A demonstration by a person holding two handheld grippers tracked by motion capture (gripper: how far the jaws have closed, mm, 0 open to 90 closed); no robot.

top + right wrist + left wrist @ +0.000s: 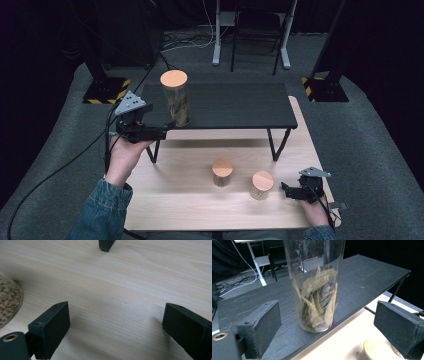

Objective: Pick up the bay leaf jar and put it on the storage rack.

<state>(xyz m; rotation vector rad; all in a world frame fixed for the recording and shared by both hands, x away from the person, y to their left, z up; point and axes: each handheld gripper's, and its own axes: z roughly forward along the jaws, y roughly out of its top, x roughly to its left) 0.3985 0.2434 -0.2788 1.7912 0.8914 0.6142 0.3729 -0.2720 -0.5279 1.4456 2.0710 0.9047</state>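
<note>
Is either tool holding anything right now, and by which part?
Nothing is held. The left tool stands open around the tall jar on the shelf, pads clear of it. The right tool is open.

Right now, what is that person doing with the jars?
A person holds a gripper in each hand. The left gripper sits open beside the tall jar of dried leaves on the black shelf, not squeezing it. The right gripper rests open on the wooden table, near two small jars.
</note>
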